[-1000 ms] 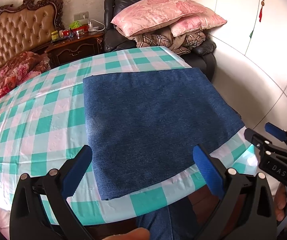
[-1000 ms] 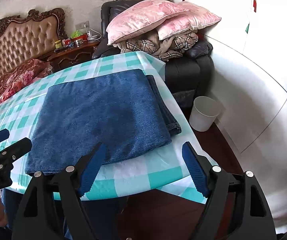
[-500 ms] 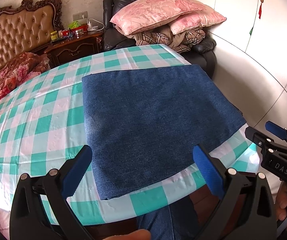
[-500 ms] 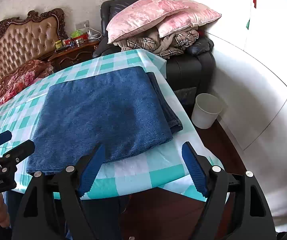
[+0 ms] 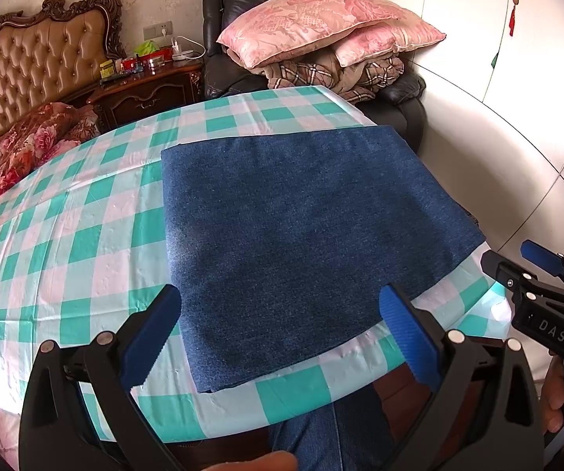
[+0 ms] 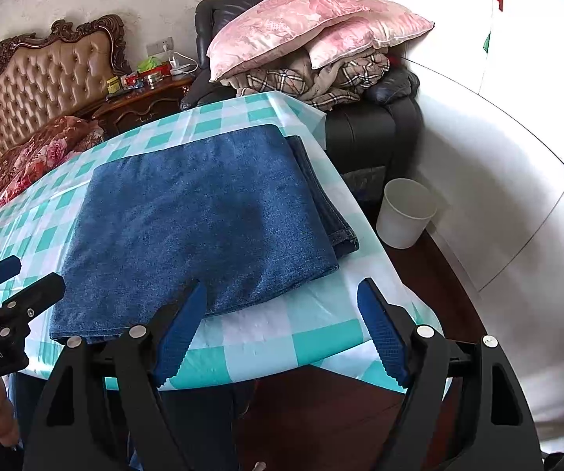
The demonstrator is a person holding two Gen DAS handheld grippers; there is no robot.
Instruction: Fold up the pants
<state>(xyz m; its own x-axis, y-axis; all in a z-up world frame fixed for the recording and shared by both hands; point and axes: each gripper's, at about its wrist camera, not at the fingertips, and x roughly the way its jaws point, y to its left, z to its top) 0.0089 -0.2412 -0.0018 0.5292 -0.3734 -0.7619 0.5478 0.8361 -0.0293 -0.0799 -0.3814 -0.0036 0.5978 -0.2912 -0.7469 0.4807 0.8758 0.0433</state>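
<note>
The blue denim pants [image 5: 305,231] lie folded into a flat rectangle on the teal-and-white checked table [image 5: 85,216]; in the right wrist view [image 6: 199,231] stacked layers show at their right edge. My left gripper [image 5: 280,325] is open and empty, hovering over the pants' near edge. My right gripper [image 6: 282,325] is open and empty, hovering above the table's front right corner, just off the pants. Each gripper shows at the side of the other's view: the right one [image 5: 537,271], the left one [image 6: 19,278].
A black armchair [image 6: 364,133] piled with pink pillows [image 5: 321,19] and plaid blankets stands behind the table. A white bin [image 6: 405,212] sits on the floor at right. A bed with tufted headboard [image 5: 34,66] and a nightstand [image 5: 144,90] are at the left.
Both grippers have drawn back slightly toward the table's front edge and stay open. The pants have not moved.
</note>
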